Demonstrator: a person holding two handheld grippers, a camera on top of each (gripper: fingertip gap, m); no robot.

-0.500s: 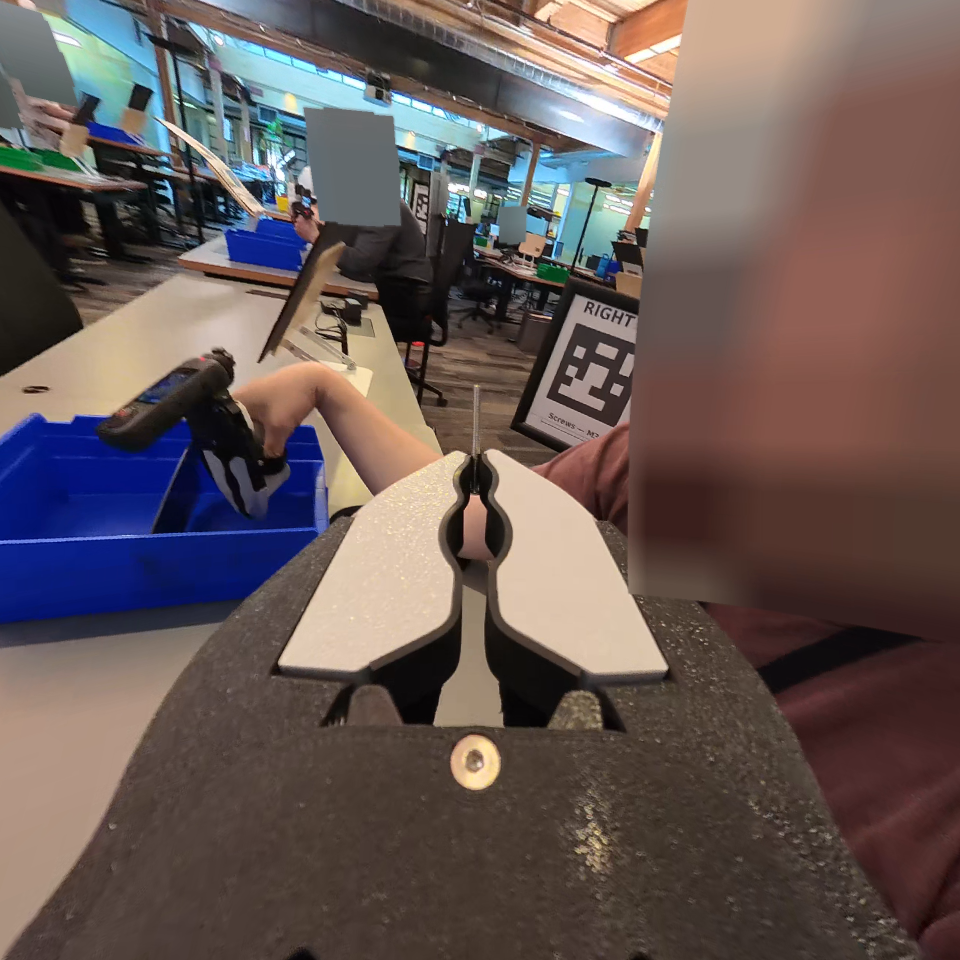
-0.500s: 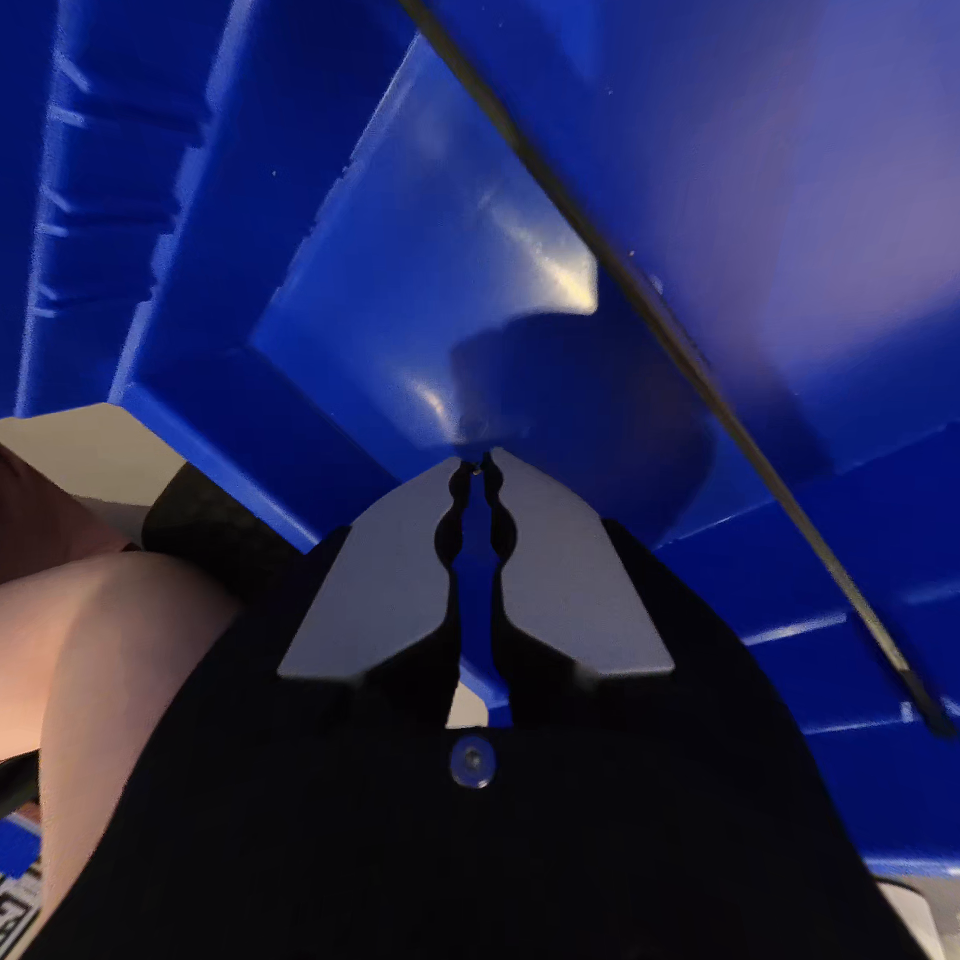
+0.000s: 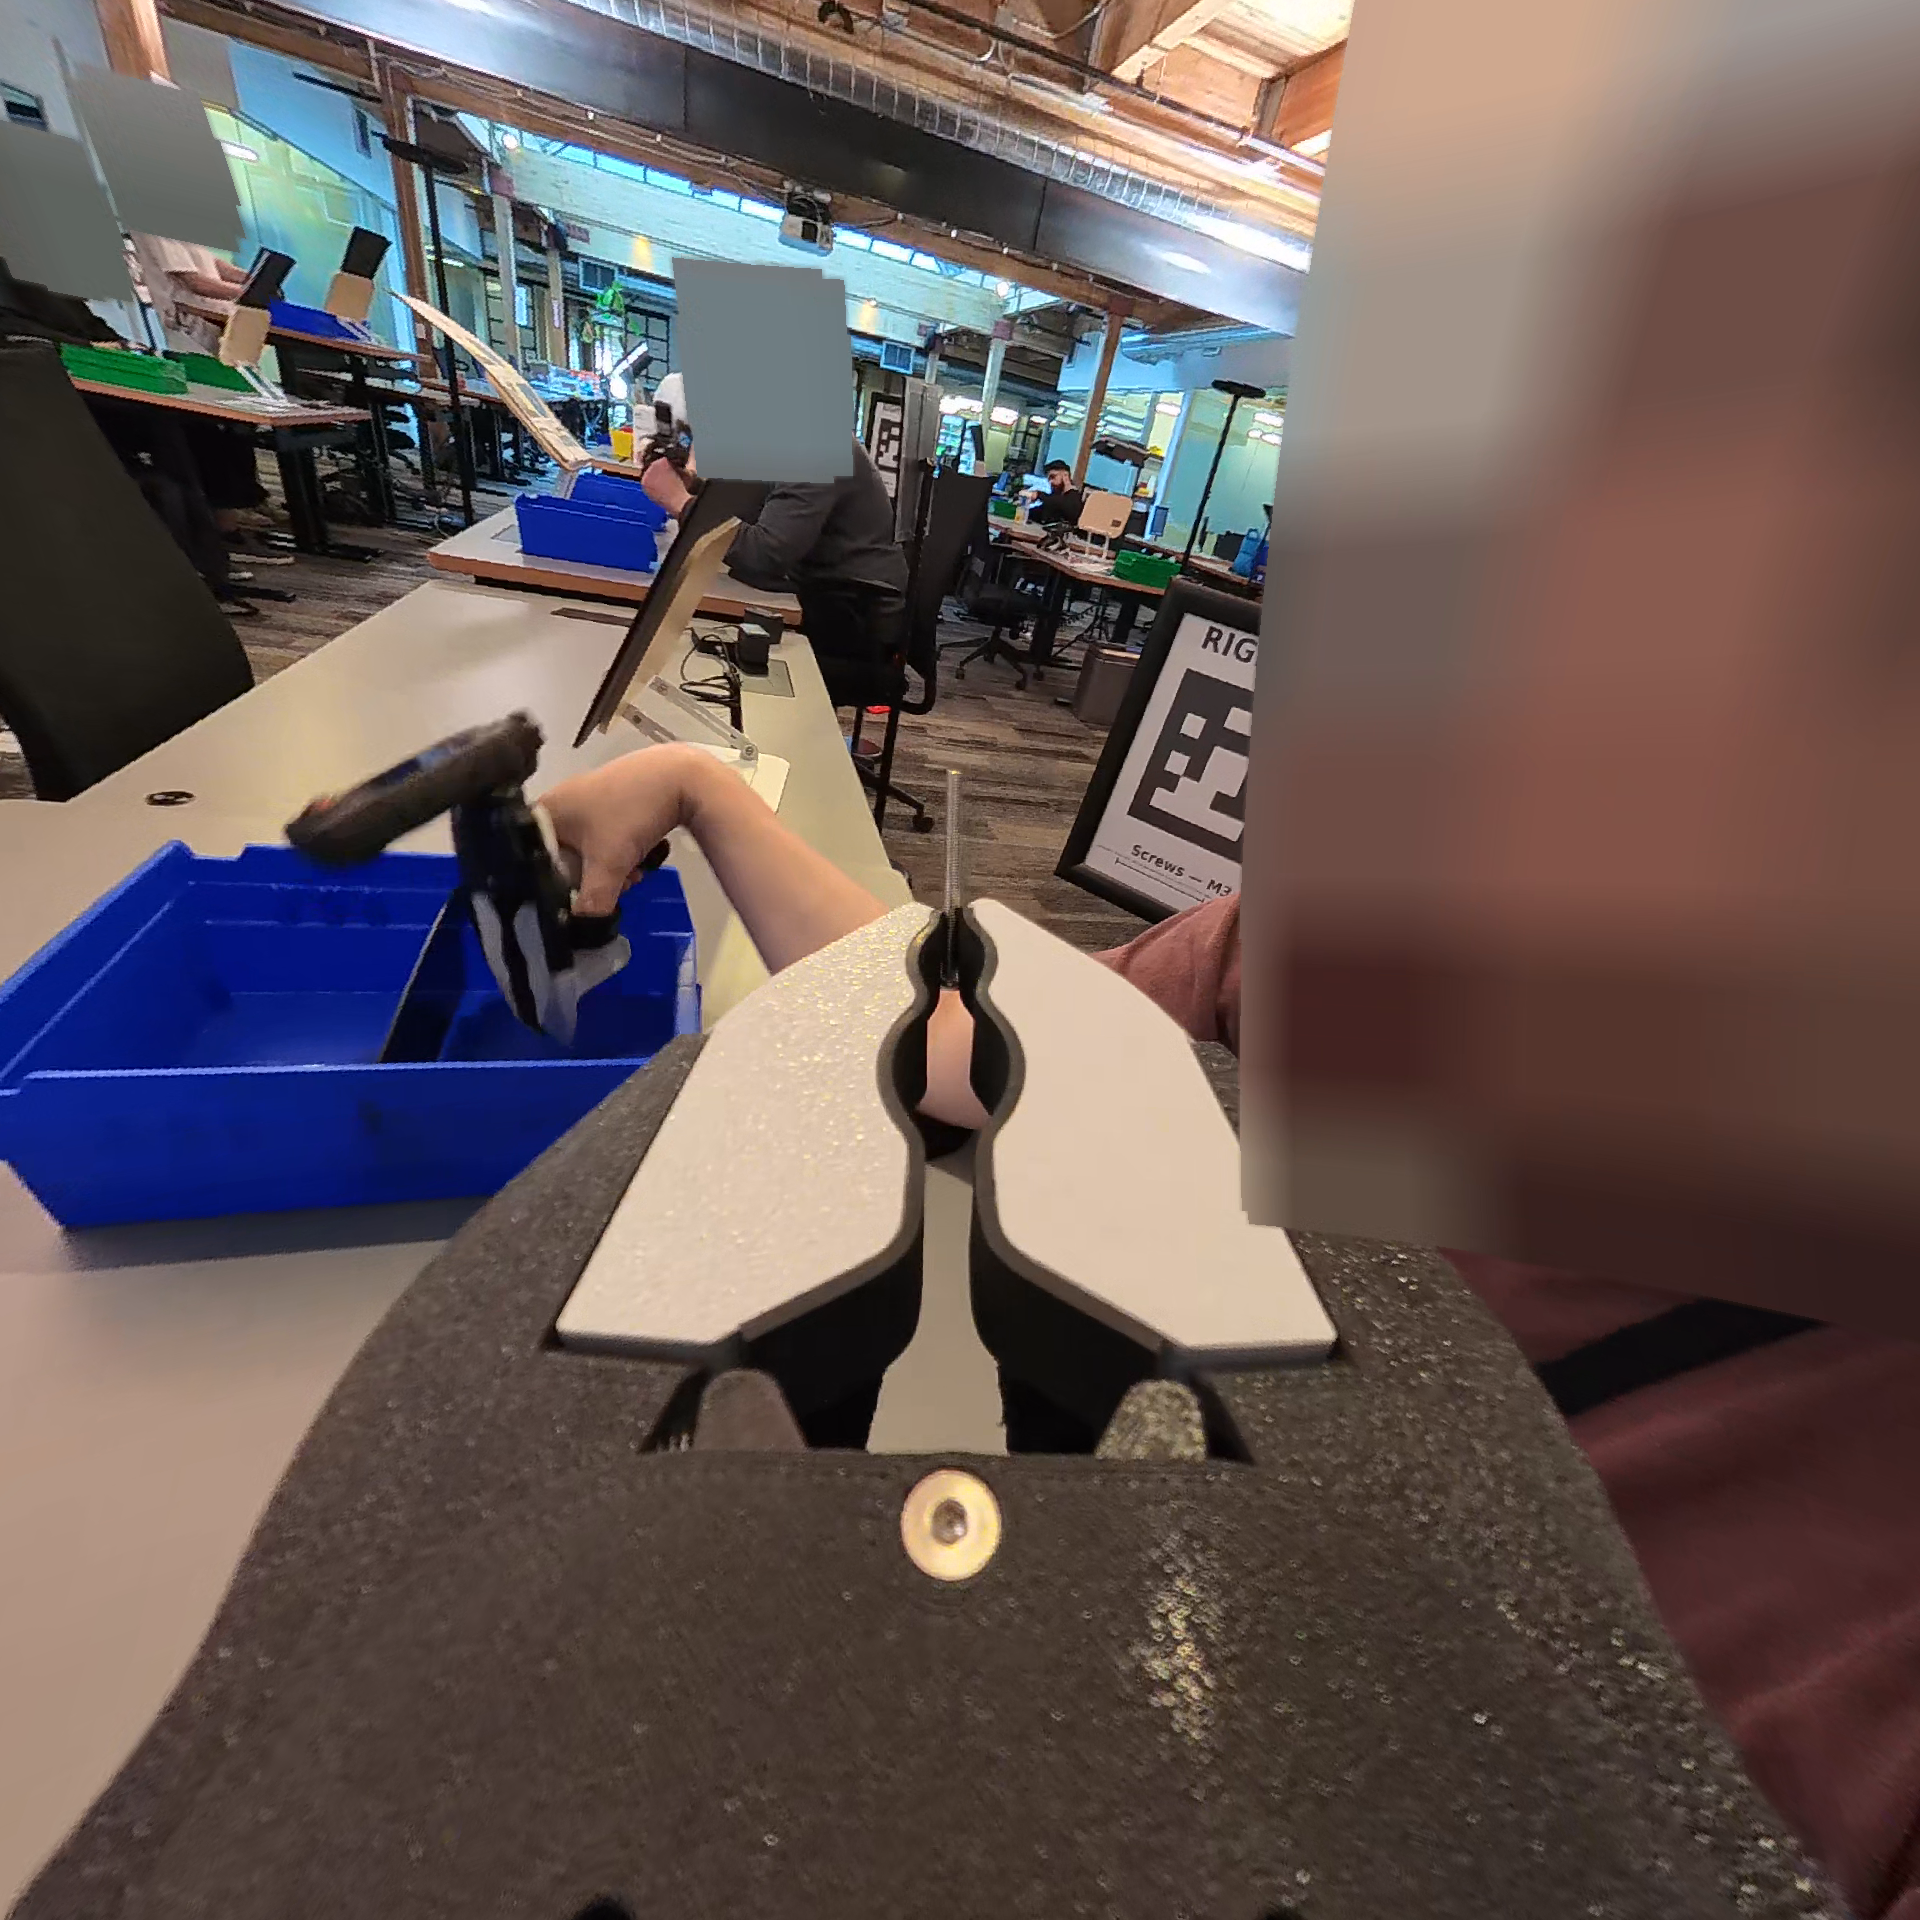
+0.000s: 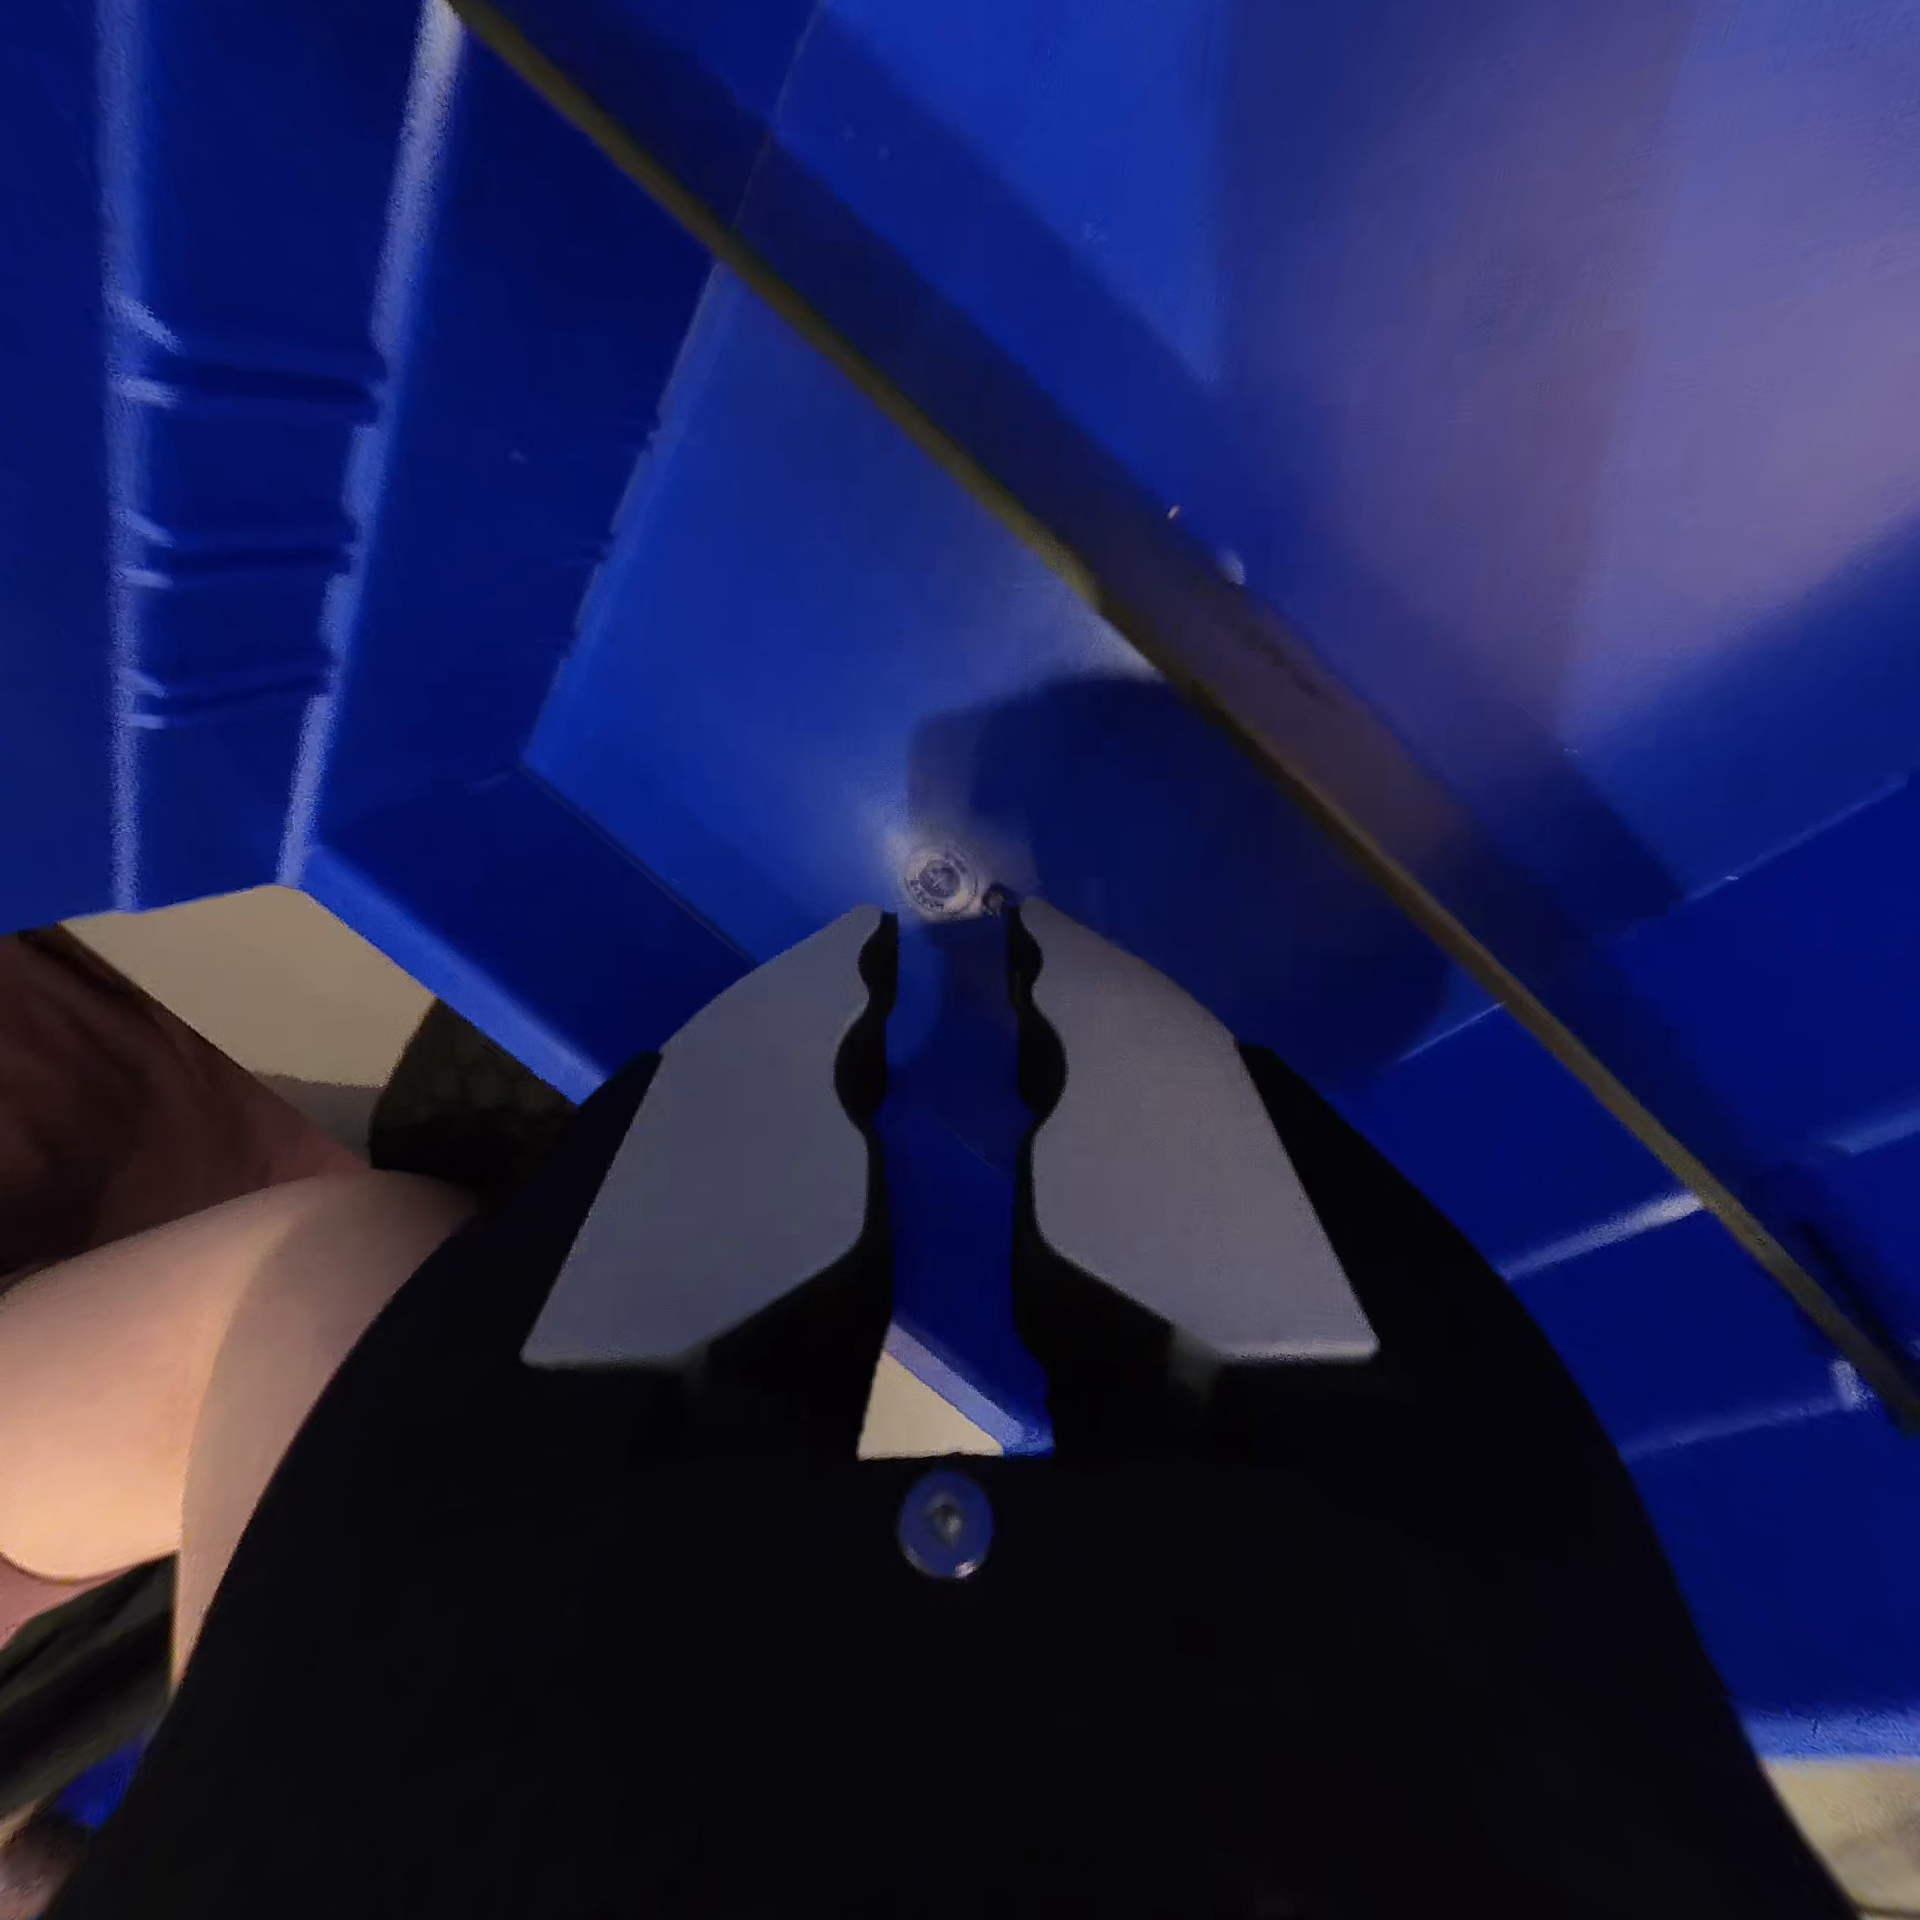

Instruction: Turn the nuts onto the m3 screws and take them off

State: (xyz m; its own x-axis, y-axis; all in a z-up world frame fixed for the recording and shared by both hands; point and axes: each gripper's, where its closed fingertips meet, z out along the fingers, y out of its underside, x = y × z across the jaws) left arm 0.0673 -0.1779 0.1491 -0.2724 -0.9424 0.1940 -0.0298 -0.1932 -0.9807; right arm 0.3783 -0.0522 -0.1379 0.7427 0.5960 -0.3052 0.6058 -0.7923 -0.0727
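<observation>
Pinching a thin screw (image 3: 952, 831) upright at its tips, the left gripper (image 3: 952, 920) sat well clear of the blue bin (image 3: 312, 1132). The right gripper (image 4: 943, 914) was down inside a bin compartment, jaws narrowly parted, empty, tips just short of a small nut (image 4: 995, 898) near the black divider (image 4: 1247, 665), walls crowding close.

screw (image 3: 952, 831): lower end hidden between the left gripper (image 3: 951, 920) jaws, head not visible. right of the jaws a big blur patch covers much of the scene & cuts off the framed sign (image 3: 1164, 769). right gripper (image 3: 551, 997) tips, far left of jaws, dip into the blue bin (image 3: 312, 1132), motion-blurred. right wrist view: tiny round thing (image 4: 938, 871) just ahead of the right jaws, too small & blurred to tell if it's a nut. bin cut by the frame edges.
</observation>
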